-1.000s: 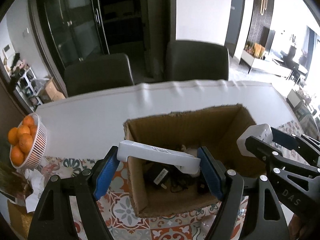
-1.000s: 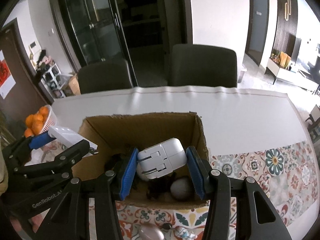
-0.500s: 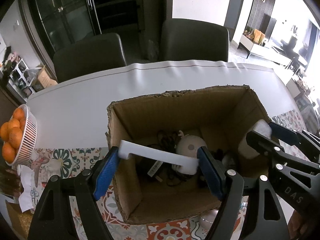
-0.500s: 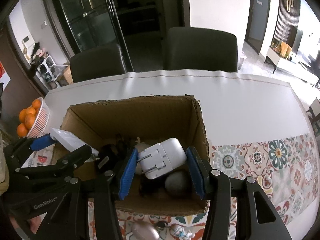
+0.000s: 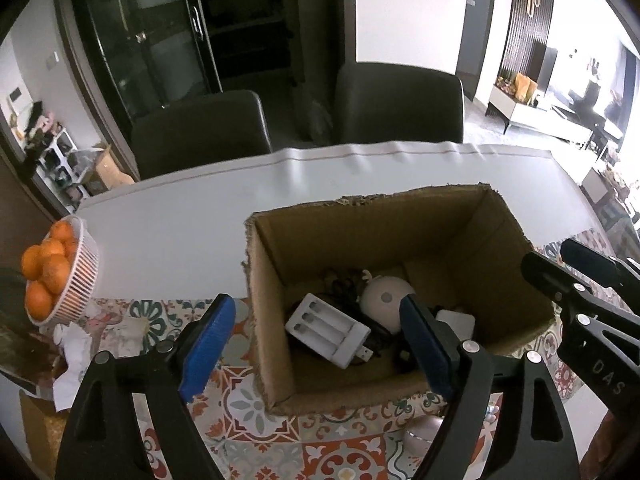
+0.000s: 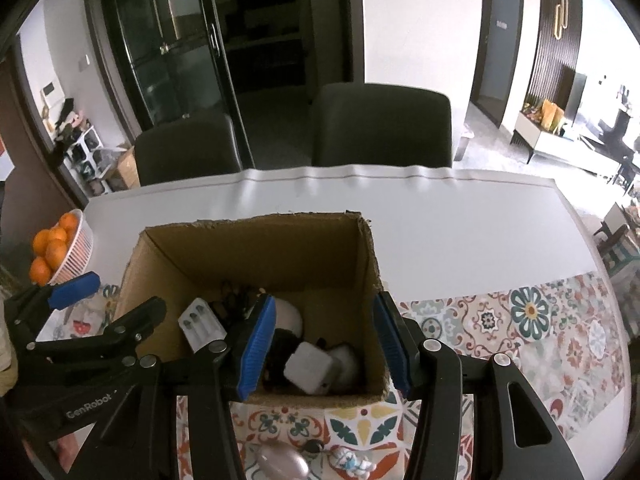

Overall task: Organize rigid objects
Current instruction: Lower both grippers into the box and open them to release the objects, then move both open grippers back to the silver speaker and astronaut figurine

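Left gripper (image 5: 316,344): fingers wide apart, nothing between them, above the box's near-left corner.
Right gripper (image 6: 326,348): fingers wide apart, empty, above the box's near-right corner.
Cardboard box (image 5: 400,216): open-topped, near the tabletop's near edge on the patterned runner (image 6: 520,320).
Battery charger (image 5: 328,330): white, ribbed slots up, on the box floor by the left wall; long axis diagonal, plug end toward the near wall.
White adapter (image 6: 308,366): blocky, rounded corners, by the near wall, directly below the right fingers.
Next candidates: a pale rounded object (image 6: 282,462) and small figurine (image 6: 352,462) outside the box at the near edge, likely closer to the right gripper.
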Demonstrator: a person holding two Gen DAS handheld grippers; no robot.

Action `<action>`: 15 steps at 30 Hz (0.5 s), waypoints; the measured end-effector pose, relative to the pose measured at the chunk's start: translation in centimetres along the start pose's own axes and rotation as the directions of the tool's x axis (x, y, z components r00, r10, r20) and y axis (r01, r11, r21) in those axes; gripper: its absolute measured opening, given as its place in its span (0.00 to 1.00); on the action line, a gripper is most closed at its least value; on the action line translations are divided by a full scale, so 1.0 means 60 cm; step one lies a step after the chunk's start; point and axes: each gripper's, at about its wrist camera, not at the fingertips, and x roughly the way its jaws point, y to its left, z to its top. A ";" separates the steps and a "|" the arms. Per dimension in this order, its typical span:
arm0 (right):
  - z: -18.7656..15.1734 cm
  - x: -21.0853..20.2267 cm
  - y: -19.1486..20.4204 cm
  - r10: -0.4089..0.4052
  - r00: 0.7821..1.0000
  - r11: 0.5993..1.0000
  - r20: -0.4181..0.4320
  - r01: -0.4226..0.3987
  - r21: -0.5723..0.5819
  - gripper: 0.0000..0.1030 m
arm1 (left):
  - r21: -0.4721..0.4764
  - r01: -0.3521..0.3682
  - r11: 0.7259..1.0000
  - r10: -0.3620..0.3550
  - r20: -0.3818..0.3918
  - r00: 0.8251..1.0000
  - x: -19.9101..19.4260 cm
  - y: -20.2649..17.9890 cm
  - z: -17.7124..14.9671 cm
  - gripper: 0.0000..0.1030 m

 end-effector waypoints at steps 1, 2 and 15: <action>-0.003 -0.007 0.000 -0.002 1.000 1.000 0.010 0.002 0.001 0.50 | -0.003 -0.005 1.000 0.005 0.011 1.000 -0.008 0.001 -0.003 0.83; -0.005 -0.014 -0.001 -0.004 1.000 1.000 0.020 0.004 0.003 0.50 | -0.006 -0.010 1.000 0.010 0.017 1.000 -0.013 0.002 -0.006 0.83; -0.048 -0.095 -0.013 0.002 0.992 0.999 0.128 -0.006 0.034 0.51 | -0.006 -0.021 1.000 0.022 0.128 0.992 -0.098 -0.010 -0.052 0.88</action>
